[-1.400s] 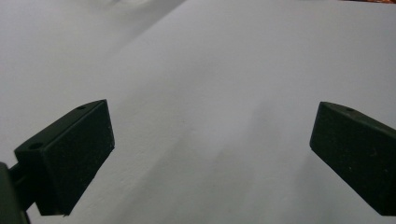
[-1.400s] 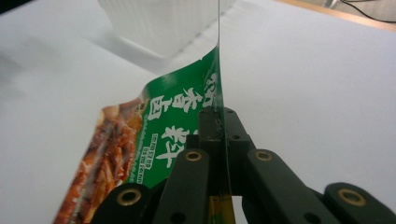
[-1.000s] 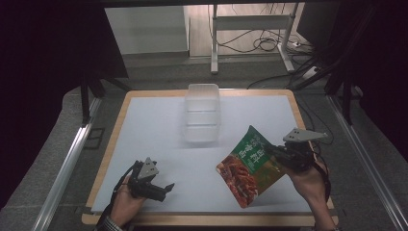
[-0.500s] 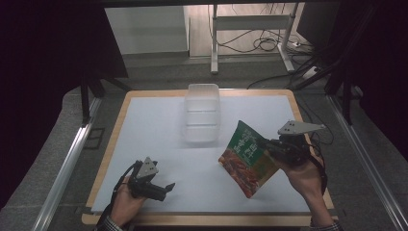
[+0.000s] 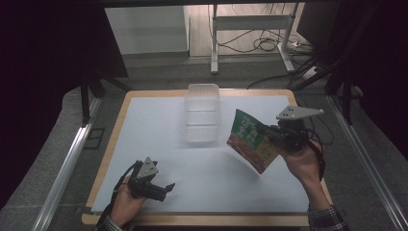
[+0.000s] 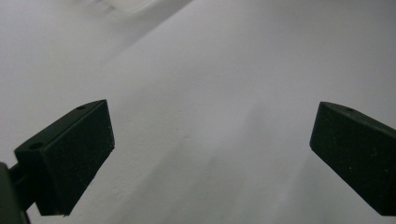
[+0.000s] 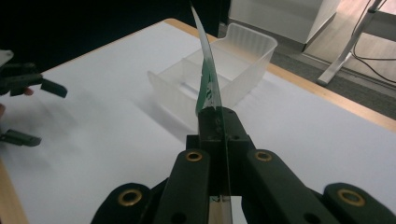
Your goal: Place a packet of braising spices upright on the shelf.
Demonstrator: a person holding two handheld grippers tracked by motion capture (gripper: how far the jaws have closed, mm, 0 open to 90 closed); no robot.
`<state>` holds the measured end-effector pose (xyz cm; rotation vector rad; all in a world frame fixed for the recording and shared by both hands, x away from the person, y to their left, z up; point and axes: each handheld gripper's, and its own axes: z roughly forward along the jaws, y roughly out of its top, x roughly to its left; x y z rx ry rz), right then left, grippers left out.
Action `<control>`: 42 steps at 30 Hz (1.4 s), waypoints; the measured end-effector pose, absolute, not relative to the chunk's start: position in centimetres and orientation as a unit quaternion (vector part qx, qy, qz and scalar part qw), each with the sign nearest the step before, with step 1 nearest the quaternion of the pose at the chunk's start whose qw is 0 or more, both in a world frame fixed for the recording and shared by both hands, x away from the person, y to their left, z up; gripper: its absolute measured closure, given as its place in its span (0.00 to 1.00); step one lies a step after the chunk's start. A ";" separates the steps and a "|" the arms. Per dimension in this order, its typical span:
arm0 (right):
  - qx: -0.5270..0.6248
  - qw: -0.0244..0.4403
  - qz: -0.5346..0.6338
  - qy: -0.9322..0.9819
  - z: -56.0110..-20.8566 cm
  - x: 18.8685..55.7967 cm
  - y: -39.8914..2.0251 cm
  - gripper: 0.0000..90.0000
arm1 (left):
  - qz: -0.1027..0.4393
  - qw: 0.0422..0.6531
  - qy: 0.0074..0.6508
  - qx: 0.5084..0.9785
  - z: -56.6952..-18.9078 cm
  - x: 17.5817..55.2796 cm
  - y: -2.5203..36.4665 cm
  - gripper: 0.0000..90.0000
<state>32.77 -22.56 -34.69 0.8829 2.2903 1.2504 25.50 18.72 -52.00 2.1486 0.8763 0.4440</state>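
A green and red snack packet point(image 5: 249, 139) hangs in the air just right of a clear plastic container point(image 5: 201, 115) that stands at the table's far middle. My right gripper point(image 5: 271, 137) is shut on the packet's right edge. In the right gripper view the packet point(image 7: 207, 79) rises edge-on from the closed jaws of the right gripper point(image 7: 219, 122), with the container point(image 7: 224, 70) behind it. My left gripper point(image 5: 164, 191) rests open near the front left, nothing between its jaws. In the left gripper view the left gripper point(image 6: 210, 158) frames bare white table.
The white table sheet point(image 5: 154, 139) has a wooden border point(image 5: 110, 144). The other hand's gripper point(image 7: 28, 93) appears at the far left of the right gripper view. Metal rails point(image 5: 67, 163) flank the table, and cables lie on the floor beyond.
My right gripper has lifted the packet and carried it up and left, closer to the container, turning it more upright. The left gripper has stayed put.
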 end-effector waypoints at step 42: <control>0.329 0.194 0.476 0.792 -28.8 42.8 -20.0 0.99 | 0.170 0.399 0.346 0.832 -51.7 25.4 19.1 0.00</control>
